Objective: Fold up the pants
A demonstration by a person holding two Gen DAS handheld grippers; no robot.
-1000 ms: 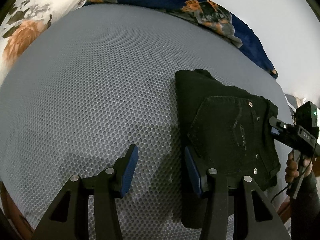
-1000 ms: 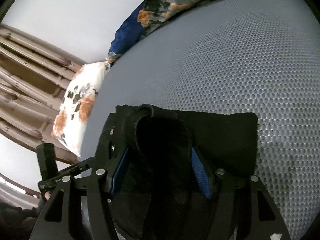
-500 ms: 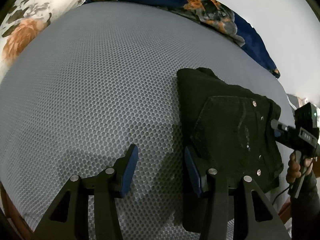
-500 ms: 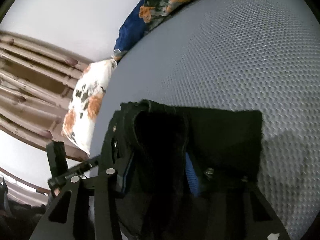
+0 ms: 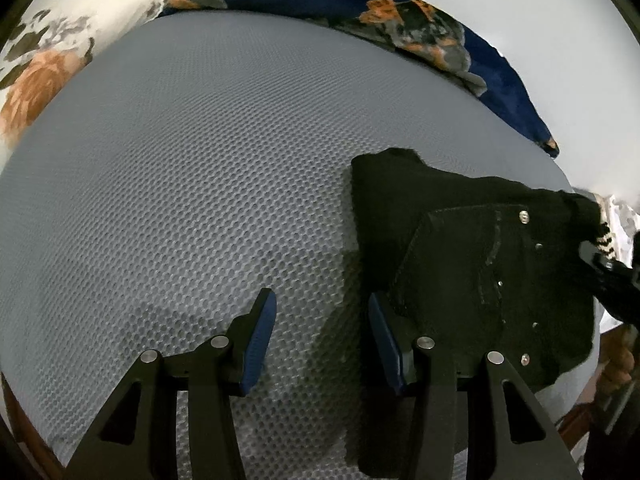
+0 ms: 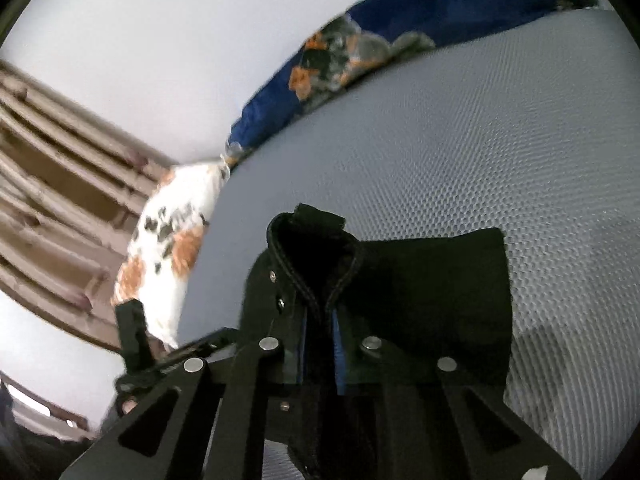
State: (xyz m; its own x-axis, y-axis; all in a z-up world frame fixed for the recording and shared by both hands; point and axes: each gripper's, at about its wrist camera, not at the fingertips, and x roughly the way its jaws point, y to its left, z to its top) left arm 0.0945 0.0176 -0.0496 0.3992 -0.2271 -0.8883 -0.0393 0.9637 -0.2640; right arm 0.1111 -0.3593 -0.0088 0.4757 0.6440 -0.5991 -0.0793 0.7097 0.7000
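The left tongs [image 5: 318, 334] hang open over the grey honeycomb-mesh mattress [image 5: 200, 200], gripping nothing. At their three o'clock lie the folded black denim pants [image 5: 472, 264]: soft, fairly heavy, likely to sag. The right tongs [image 6: 320, 340], jaws just closing, pinch the stiff stitched waistband edge, a sound hold.

left gripper [image 5: 318, 338]: black frame, blue pads, silver screws | right gripper [image 6: 320, 344]: seemingly alike, blurred
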